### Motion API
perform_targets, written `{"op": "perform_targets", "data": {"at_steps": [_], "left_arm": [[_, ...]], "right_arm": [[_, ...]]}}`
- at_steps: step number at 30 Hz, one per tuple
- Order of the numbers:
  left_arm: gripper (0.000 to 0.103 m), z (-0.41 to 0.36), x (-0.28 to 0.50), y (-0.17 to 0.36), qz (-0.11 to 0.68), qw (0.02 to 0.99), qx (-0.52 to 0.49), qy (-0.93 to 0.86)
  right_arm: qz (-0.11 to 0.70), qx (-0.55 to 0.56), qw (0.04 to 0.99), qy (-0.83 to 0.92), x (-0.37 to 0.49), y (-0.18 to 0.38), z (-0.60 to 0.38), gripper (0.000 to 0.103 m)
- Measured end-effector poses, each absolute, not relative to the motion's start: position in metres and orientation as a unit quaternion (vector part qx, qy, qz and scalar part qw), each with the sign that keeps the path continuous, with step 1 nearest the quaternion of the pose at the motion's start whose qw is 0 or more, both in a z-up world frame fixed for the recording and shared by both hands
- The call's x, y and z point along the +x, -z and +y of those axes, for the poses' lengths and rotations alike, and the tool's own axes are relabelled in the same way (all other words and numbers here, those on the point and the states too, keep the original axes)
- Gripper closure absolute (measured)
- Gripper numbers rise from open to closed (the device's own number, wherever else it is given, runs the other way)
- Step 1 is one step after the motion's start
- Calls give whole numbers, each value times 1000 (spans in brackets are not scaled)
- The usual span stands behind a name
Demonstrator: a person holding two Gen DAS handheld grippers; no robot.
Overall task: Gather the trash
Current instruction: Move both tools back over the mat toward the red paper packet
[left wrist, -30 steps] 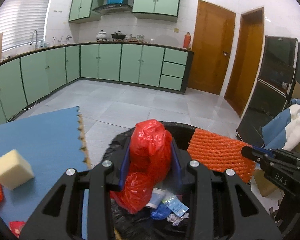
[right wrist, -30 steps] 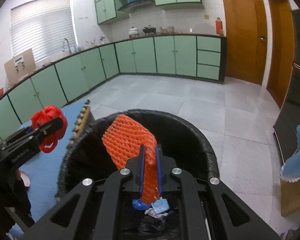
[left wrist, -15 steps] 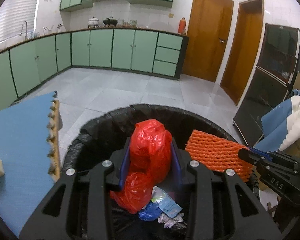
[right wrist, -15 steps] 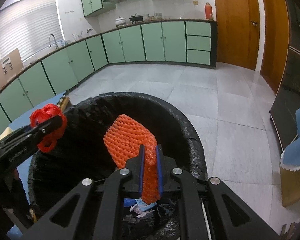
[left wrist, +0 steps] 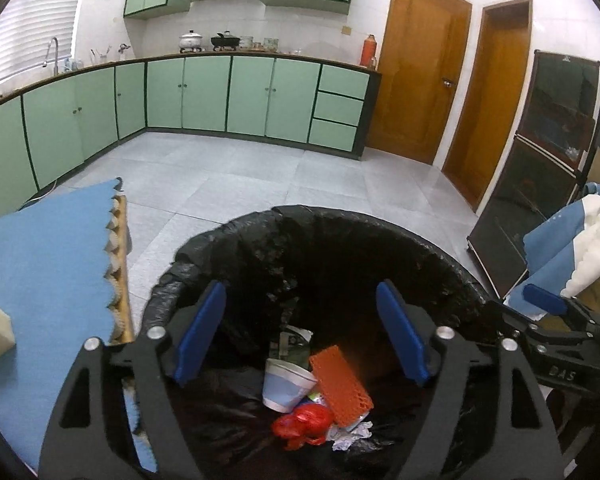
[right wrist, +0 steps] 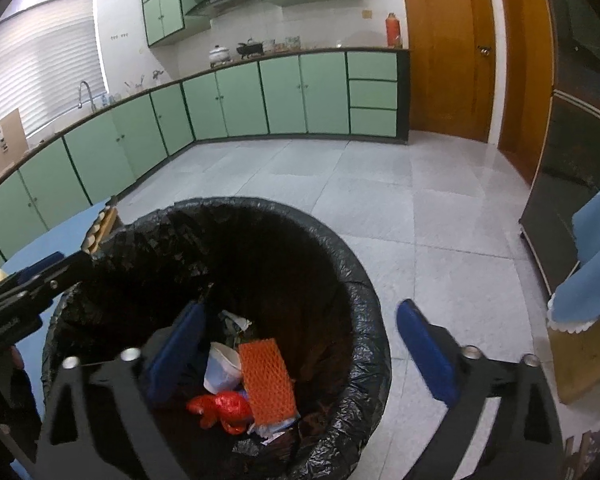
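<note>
- The black-lined trash bin (left wrist: 204, 240) stands on the tiled floor, just beside the edge of the blue foam mat (left wrist: 52, 248).
- The left gripper (left wrist: 300, 328) hangs over the bin's mouth, tilted downward; its jaws are opening, spread wide, with nothing between the blue pads (left wrist: 198, 332).
- The right gripper (right wrist: 300, 344) hovers over the bin's right rim, jaws opening and as wide as they go, likewise empty.
- At the bottom of the bin lies the orange foam net sleeve (left wrist: 342, 386), flat, its long axis running from the bin's far side toward the near wall, slanted slightly rightward.
- Touching the sleeve's left edge is a white paper cup (left wrist: 286, 384), on its side with the mouth toward the bin's far side.
- The crumpled red plastic bag (left wrist: 304, 426) sits just in front of the cup, against the sleeve's near end.
- White paper scraps (left wrist: 350, 436) lie beside the bag, under the sleeve's near corner.
</note>
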State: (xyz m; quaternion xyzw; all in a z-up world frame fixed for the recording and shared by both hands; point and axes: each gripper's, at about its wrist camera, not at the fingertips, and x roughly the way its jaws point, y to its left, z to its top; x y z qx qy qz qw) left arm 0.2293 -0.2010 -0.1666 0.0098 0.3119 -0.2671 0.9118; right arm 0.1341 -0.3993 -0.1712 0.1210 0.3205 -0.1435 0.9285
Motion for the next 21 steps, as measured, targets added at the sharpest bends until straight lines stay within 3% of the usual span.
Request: {"op": "perform_targets", "data": {"at_steps": [6,21], "left_arm": [[17,-175,219,150,300,922,4,245],[16,-74,157,128,277,946,11,165]], "right_arm": [[308,131,932,139,131,157,-391,6],[284,102,951,65,137,123,-309,6]]}}
